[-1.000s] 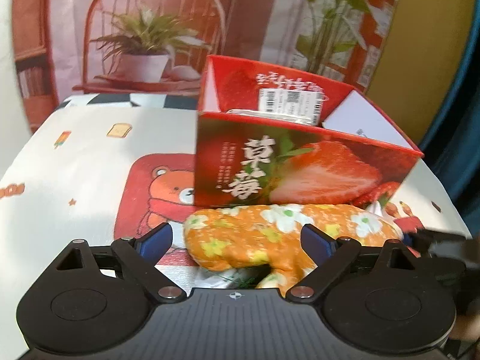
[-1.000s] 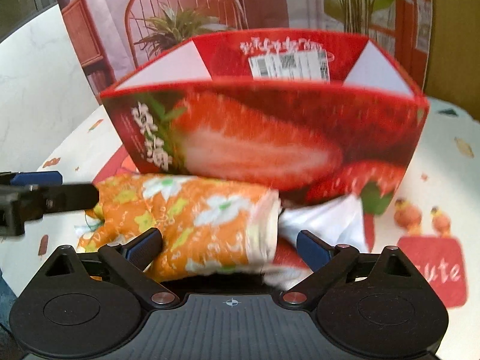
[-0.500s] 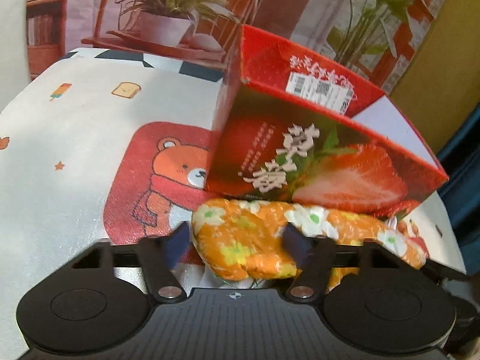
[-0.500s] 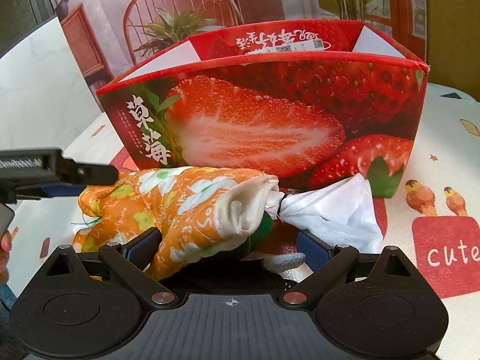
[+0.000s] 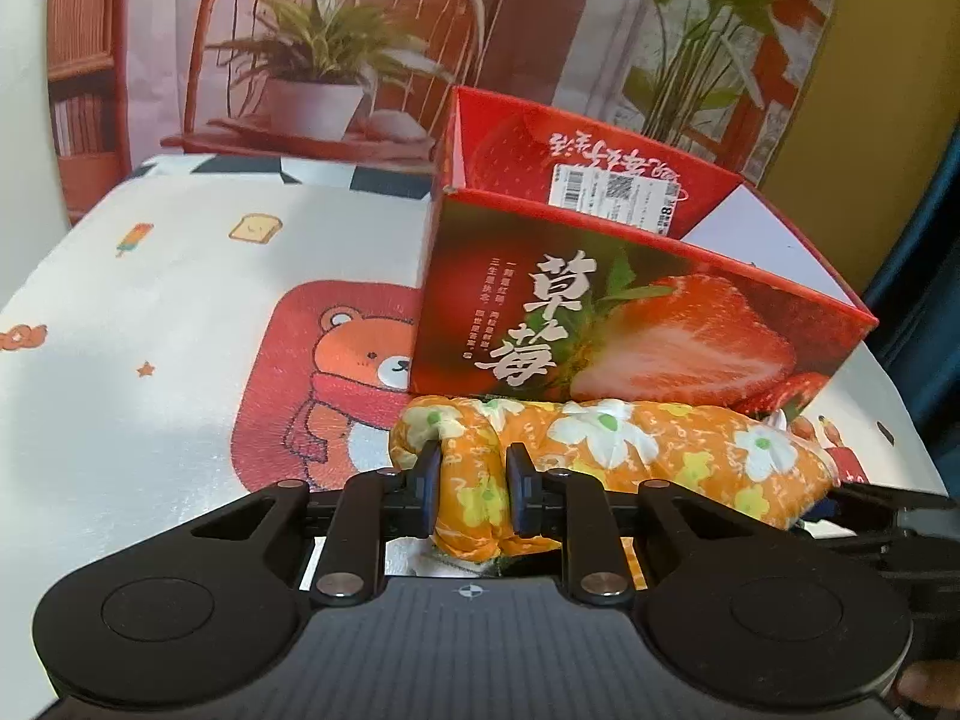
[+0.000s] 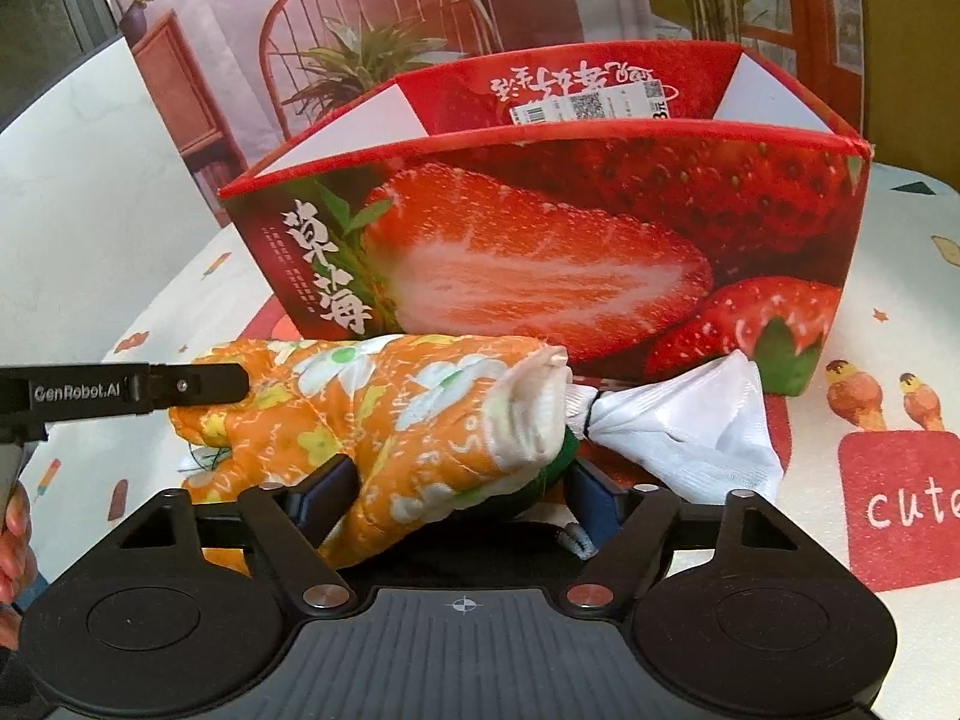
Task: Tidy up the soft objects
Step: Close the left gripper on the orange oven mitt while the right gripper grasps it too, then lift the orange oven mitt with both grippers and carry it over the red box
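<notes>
An orange floral padded cloth [image 5: 630,444] lies on the table in front of a red strawberry box [image 5: 630,324], which is open at the top. My left gripper [image 5: 471,480] is closing on the cloth's left end, and its pads pinch a fold of it. In the right wrist view the same cloth [image 6: 372,402] ends in a tied white cloth tail [image 6: 678,420], with something green [image 6: 564,450] under it. My right gripper [image 6: 459,495] is closing around this end. The cloth sits between its jaws, not visibly squeezed. The left gripper's finger [image 6: 180,387] reaches in from the left.
The box [image 6: 540,252] stands close behind the cloth with a barcode label inside. A white tablecloth [image 5: 150,360] with a bear print covers the table. A printed backdrop [image 5: 312,60] of a chair and plants hangs behind. A hand [image 6: 12,534] shows at the left edge.
The left jaws went from wide open to pinching the cloth's left end. The right jaws have narrowed around the cloth's other end. The cloth has shifted a little.
</notes>
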